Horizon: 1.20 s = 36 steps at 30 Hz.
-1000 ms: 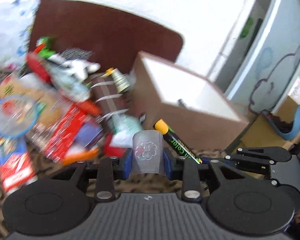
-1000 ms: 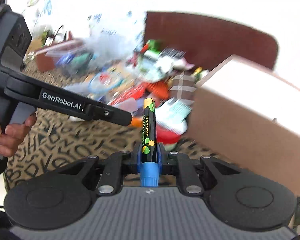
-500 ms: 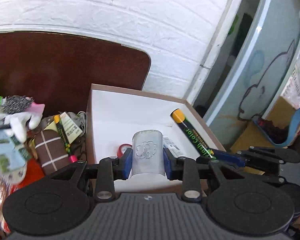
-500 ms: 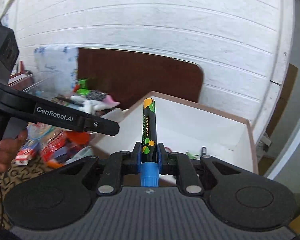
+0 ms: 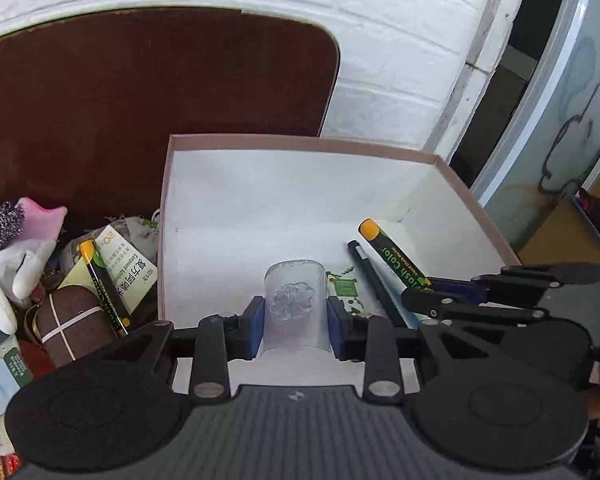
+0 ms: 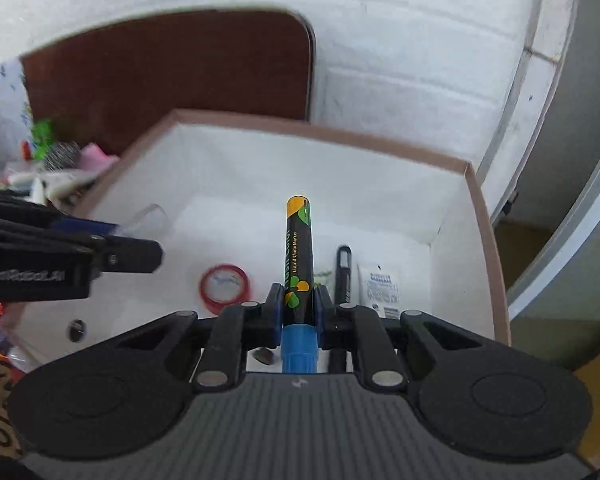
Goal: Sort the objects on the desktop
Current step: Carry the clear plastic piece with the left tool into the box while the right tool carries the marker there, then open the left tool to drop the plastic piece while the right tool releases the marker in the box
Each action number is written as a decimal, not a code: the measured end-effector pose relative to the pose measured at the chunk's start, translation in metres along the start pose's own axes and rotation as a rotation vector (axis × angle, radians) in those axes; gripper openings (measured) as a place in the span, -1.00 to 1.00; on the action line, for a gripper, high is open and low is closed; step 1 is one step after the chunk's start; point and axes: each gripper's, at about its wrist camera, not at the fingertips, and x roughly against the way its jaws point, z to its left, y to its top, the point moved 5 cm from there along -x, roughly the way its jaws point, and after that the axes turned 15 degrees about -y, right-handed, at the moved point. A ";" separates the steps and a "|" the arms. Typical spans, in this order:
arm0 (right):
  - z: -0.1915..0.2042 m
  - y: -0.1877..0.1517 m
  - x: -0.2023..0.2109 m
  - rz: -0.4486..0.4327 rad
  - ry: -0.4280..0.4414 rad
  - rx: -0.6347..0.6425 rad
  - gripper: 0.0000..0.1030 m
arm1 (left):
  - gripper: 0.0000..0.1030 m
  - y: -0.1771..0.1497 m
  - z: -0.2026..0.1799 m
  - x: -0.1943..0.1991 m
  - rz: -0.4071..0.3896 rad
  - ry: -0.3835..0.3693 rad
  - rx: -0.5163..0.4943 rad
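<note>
Pinching chalk marker in right claw, long axis fwd over box, left claw pinching clear cup.

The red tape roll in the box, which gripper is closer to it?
Right. The right gripper hangs just beside the red tape roll; the left gripper hovers farther off, up and leftward.

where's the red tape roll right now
In the right wrist view, the red tape roll lies flat on the white floor of the box, just left of the held chalk marker.
</note>
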 end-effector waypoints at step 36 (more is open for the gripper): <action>0.002 -0.012 0.007 -0.023 -0.061 0.079 0.79 | 0.95 -0.020 -0.027 0.020 -0.089 -0.081 -0.062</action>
